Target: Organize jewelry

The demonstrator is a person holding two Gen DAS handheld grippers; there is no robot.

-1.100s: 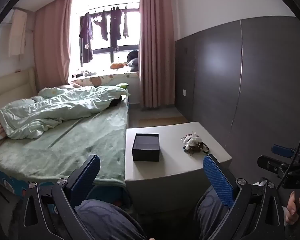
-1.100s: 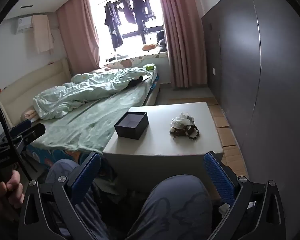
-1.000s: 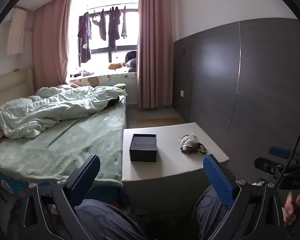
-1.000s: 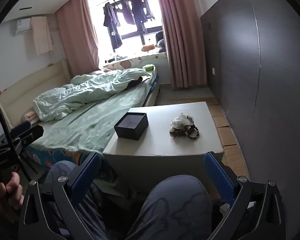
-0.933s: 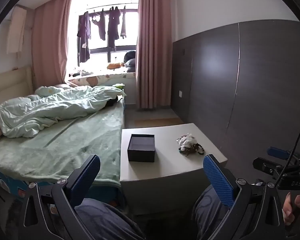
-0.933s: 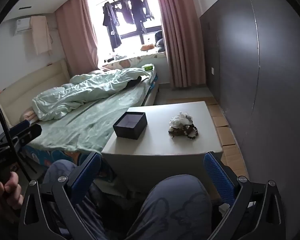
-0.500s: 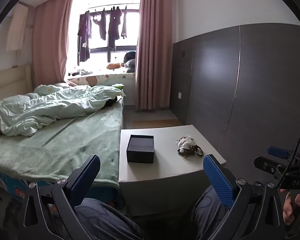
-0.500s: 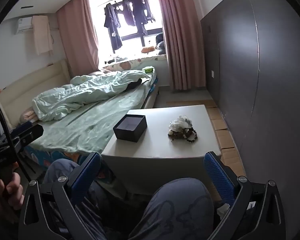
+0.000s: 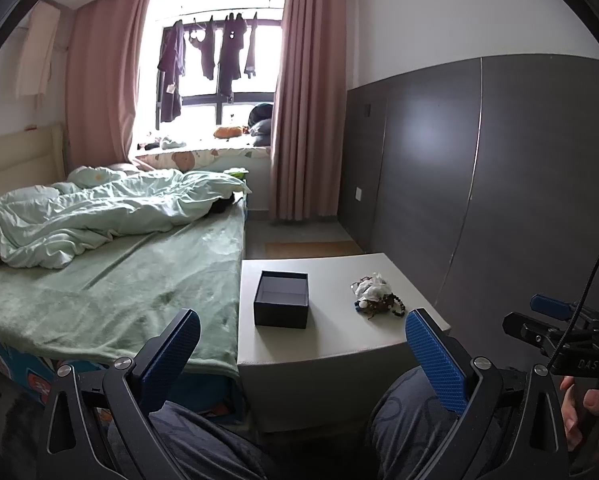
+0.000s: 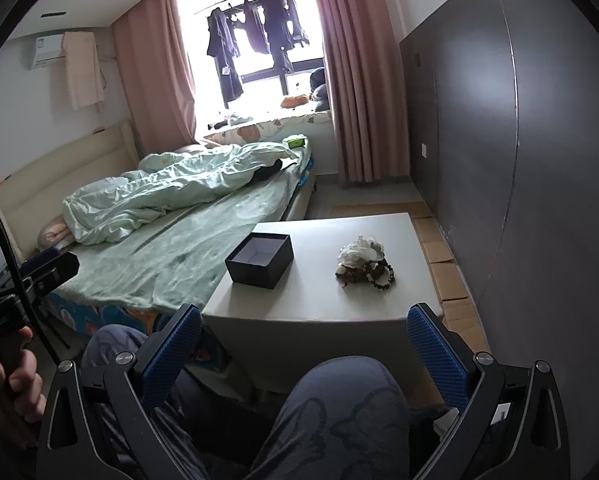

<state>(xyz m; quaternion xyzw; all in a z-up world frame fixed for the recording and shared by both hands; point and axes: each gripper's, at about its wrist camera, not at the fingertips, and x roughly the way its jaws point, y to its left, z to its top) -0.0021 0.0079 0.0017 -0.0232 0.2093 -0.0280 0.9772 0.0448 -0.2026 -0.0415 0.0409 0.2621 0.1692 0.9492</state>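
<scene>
An open dark box (image 9: 281, 299) (image 10: 260, 260) sits on the left part of a white low table (image 9: 331, 340) (image 10: 323, 296). To its right lies a pile of jewelry (image 9: 373, 298) (image 10: 364, 265): dark bead bracelets with something white on top. My left gripper (image 9: 301, 344) is open and empty, held well short of the table above my knees. My right gripper (image 10: 305, 344) is open and empty too, also short of the table's near edge. The right gripper also shows at the right edge of the left wrist view (image 9: 555, 324).
A bed with a green cover (image 9: 111, 280) (image 10: 187, 248) abuts the table's left side. A dark wall panel (image 9: 479, 184) runs along the right. Cardboard sheets (image 10: 447, 268) lie on the floor between table and wall. My knees (image 10: 339, 412) are below the grippers.
Both views have tilted and shifted slightly; the table and box sit a little farther and lower in the left wrist view. Both grippers stay open and empty.
</scene>
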